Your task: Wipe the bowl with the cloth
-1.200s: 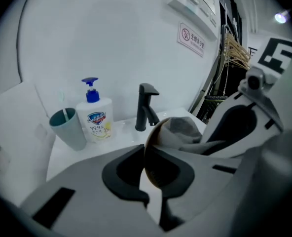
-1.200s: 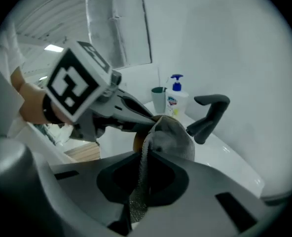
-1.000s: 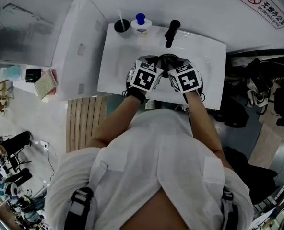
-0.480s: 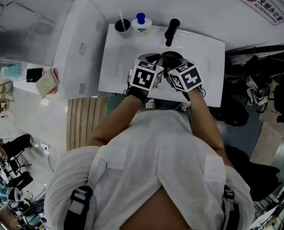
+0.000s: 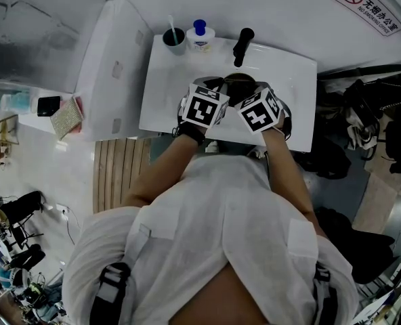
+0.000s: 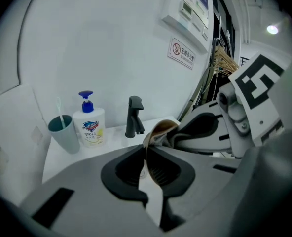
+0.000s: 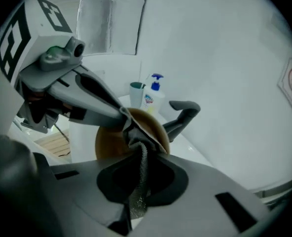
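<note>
A brown bowl (image 7: 105, 143) hangs tilted over the white sink (image 5: 165, 80). My left gripper (image 6: 147, 154) is shut on its thin rim (image 6: 158, 130). The right gripper (image 7: 138, 174) is shut on a grey cloth (image 7: 137, 179), whose bunched end presses against the bowl's inside near the rim. In the head view both marker cubes sit side by side above the basin, and only a sliver of the bowl (image 5: 238, 81) shows between them. The left gripper's jaw reaches in from the upper left in the right gripper view and meets the bowl edge beside the cloth.
A black faucet (image 5: 242, 45) stands at the back of the sink. Left of it are a soap pump bottle (image 5: 199, 35) and a dark cup with a toothbrush (image 5: 173, 38). A white appliance (image 5: 112, 66) borders the sink's left side. Bags lie on the right.
The right gripper's marker cube has turned and shifted slightly toward the bowl, covering more of it. The left gripper has stayed almost in place.
</note>
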A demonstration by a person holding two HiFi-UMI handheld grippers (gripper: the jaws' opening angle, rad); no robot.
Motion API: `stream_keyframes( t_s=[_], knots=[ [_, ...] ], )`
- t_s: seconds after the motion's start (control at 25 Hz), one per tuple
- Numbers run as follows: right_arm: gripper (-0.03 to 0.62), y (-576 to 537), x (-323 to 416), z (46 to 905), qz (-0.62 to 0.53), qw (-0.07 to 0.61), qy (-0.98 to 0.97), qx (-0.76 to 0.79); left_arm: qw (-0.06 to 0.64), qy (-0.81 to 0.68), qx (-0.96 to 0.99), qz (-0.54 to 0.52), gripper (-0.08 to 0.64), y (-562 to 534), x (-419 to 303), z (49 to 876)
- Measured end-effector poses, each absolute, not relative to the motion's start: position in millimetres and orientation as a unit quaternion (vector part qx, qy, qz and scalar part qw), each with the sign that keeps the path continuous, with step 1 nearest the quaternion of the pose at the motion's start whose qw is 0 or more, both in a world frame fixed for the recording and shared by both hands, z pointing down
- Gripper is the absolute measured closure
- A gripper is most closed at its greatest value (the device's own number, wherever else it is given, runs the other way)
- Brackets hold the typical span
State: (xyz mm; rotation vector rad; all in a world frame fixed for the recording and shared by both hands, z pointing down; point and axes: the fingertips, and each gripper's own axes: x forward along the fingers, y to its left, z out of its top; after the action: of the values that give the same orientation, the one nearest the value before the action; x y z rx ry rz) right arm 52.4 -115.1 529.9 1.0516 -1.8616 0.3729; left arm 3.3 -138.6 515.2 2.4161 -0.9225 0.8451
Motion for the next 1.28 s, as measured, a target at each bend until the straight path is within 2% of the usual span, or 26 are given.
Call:
stream_keyframes(
  t_s=[0.28, 0.6, 0.84, 1.04, 1.28],
  knots=[
    [0.561, -136, 39, 506, 0.056, 0.403, -0.787, 0.464, 0.221, -0.316, 0.873, 0.300, 0.526, -132, 11, 511],
    [0.561, -115, 11, 515, 0.143, 0.382, -0.832, 0.376, 0.219, -0.333, 0.874, 0.280, 0.531, -139, 11, 504],
    [0.561, -96, 4, 519, 0.142, 0.413, -0.838, 0.327, 0.206, -0.350, 0.871, 0.277, 0.537, -150, 2, 503],
    [0.561, -83, 28, 510, 0.133, 0.448, -0.822, 0.325, 0.188, -0.367, 0.861, 0.296, 0.538, -159, -16, 510],
    [0.562, -95, 85, 474, 0.164, 0.402, -0.801, 0.412, 0.174, -0.354, 0.862, 0.318, 0.537, -154, -21, 516]
  ],
)
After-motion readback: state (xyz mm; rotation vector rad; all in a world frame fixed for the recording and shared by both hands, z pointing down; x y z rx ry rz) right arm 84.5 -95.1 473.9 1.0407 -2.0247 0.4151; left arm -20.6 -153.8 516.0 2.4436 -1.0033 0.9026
